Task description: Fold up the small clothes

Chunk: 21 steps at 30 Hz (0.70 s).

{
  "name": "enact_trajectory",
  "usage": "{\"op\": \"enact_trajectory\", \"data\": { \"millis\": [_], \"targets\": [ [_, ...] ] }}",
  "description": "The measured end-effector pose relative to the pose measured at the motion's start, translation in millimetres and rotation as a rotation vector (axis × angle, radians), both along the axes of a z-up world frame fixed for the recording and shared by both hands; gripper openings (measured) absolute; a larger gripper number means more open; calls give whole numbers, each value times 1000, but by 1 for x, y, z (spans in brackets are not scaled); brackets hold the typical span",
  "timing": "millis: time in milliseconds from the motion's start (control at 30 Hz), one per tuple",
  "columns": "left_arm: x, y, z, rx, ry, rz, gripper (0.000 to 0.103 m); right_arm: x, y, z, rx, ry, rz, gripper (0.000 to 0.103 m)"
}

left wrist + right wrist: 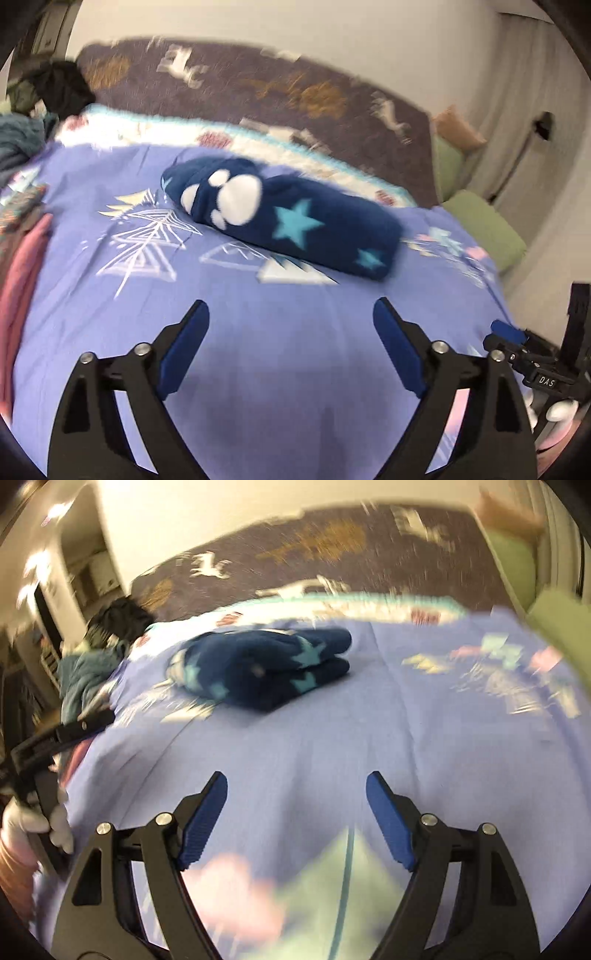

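A dark blue fleece garment (288, 218) with light blue stars and a white paw print lies folded into a thick bundle on the lilac bedsheet (258, 369). It also shows in the right wrist view (266, 668), further back and left of centre. My left gripper (291, 314) is open and empty, hovering above the sheet short of the bundle. My right gripper (295, 786) is open and empty, also back from the bundle. The right gripper's body shows at the right edge of the left wrist view (535, 365). Both views are motion-blurred.
A pink garment (22, 280) and patterned cloth lie at the sheet's left edge. A pile of dark and teal clothes (92, 657) sits at the far left. A brown patterned blanket (258, 85) and green cushions (484, 225) lie behind the sheet.
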State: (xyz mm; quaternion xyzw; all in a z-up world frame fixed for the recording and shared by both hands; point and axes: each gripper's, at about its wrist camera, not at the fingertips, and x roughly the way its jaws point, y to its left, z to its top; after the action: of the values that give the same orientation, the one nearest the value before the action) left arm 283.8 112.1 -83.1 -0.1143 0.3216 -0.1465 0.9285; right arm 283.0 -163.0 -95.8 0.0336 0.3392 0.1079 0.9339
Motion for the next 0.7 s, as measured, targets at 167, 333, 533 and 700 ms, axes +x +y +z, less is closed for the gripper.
{"op": "enact_trajectory", "data": {
  "millis": [167,333,533,700],
  "targets": [
    [-106,-26,40,116,-166,-4,102,-128,17,44,-88,-158,-83,101],
    [-192,-39,76,91,-243,-4,102,-229,24,72,-41,-282,-135,101],
    [-259,-56,93,164,-230,42,102,-284,17,83,17,-286,-158,101],
    [-300,-74,107,250,-289,62,102,-318,19,88,-8,-278,-171,101]
  ]
}}
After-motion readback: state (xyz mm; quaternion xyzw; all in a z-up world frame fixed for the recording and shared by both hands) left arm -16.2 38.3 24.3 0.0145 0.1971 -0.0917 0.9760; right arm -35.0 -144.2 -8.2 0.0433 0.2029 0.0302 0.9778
